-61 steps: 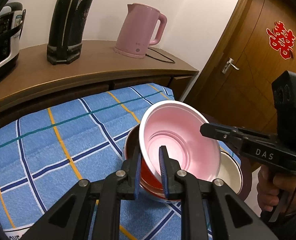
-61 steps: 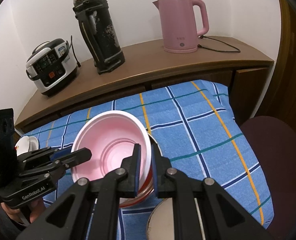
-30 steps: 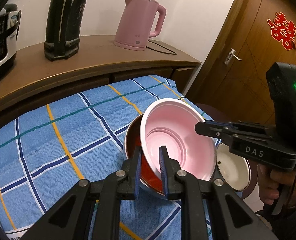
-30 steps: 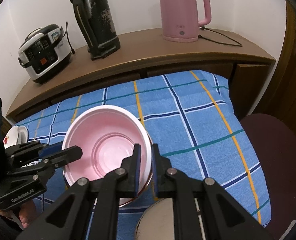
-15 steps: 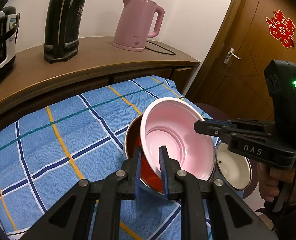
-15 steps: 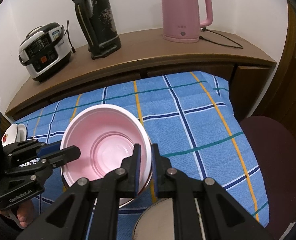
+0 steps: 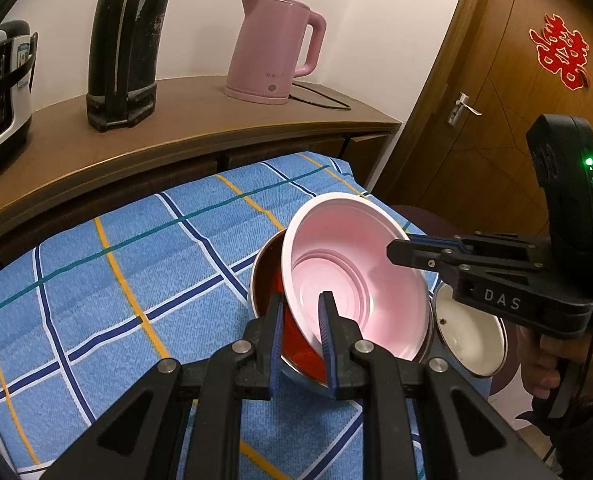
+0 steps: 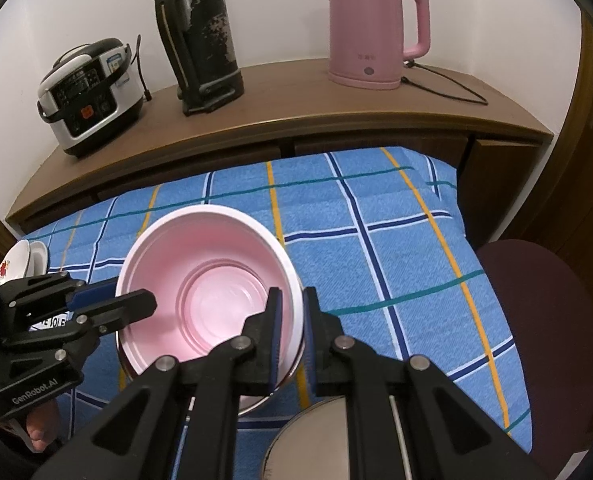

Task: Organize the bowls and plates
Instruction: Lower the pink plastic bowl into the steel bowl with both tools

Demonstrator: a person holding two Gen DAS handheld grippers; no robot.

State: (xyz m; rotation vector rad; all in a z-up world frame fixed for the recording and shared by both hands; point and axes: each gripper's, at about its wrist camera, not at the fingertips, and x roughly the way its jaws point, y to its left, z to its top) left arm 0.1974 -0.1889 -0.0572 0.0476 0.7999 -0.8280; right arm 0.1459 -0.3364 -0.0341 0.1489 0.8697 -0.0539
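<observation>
A pink bowl (image 7: pixel 356 264) sits tilted inside a steel bowl with a red inside (image 7: pixel 296 340) on the blue checked cloth (image 7: pixel 136 280). My left gripper (image 7: pixel 301 312) is shut on the pink bowl's near rim. My right gripper (image 8: pixel 292 308) is shut on the opposite rim of the pink bowl (image 8: pixel 204 280); in the left wrist view it (image 7: pixel 396 246) comes in from the right. The steel bowl's edge (image 8: pixel 288 380) peeks out under the pink one.
A white bowl (image 7: pixel 472 340) lies right of the stack near the table edge; it shows as a steel-sided bowl (image 8: pixel 308 436) below my right gripper. White flowered dishes (image 8: pixel 16 264) sit far left. A sideboard behind holds a pink kettle (image 8: pixel 368 28), black flask (image 8: pixel 200 40), rice cooker (image 8: pixel 88 96). A dark stool (image 8: pixel 536 320) stands right.
The pink bowl has come down a little lower into the steel bowl and is less tilted. Both grippers keep their hold on its rim.
</observation>
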